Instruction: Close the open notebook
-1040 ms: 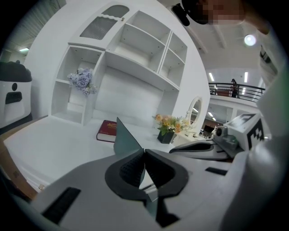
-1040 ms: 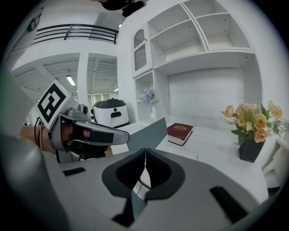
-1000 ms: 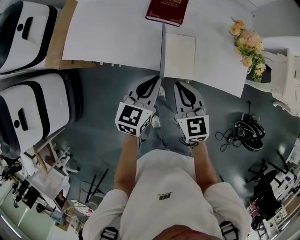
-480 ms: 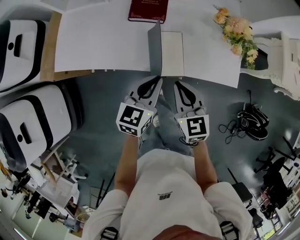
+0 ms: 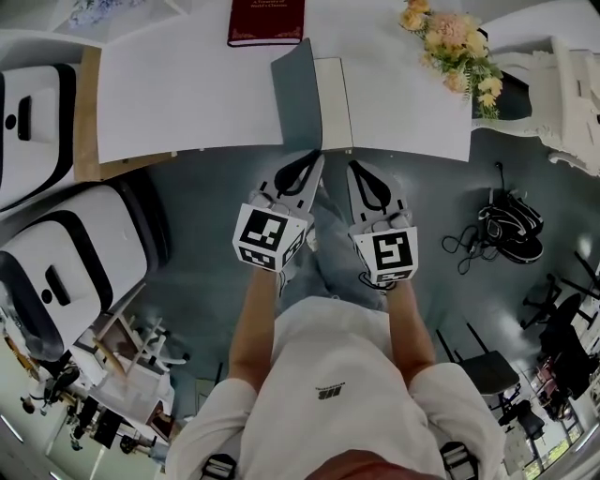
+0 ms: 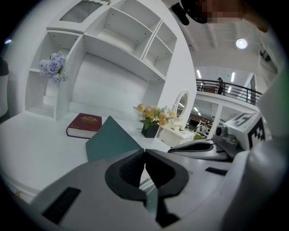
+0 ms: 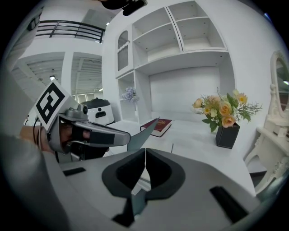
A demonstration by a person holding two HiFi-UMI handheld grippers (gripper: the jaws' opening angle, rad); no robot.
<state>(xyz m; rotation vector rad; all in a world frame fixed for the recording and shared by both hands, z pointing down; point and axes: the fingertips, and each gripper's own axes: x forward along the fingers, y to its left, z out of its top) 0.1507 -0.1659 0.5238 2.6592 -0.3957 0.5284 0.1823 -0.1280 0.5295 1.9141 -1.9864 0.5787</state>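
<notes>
The notebook (image 5: 334, 89) lies at the near edge of the white table (image 5: 187, 94), straight ahead of me. Its teal cover (image 5: 298, 94) is raised off the white pages and tilts to the left. My left gripper (image 5: 318, 157) is at the cover's near edge. Its jaws are pressed together, and in the left gripper view the cover's edge runs down right into their tips, so I read them as pinching it. My right gripper (image 5: 353, 167) sits just to the right, near the table's front edge. Its jaws are pressed together with nothing between them. A dark red book (image 5: 266, 21) lies closed on the far side of the notebook. A bunch of flowers (image 5: 448, 37) stands at the far right. Two white machines (image 5: 75, 253) are on the floor to the left of the table.
</notes>
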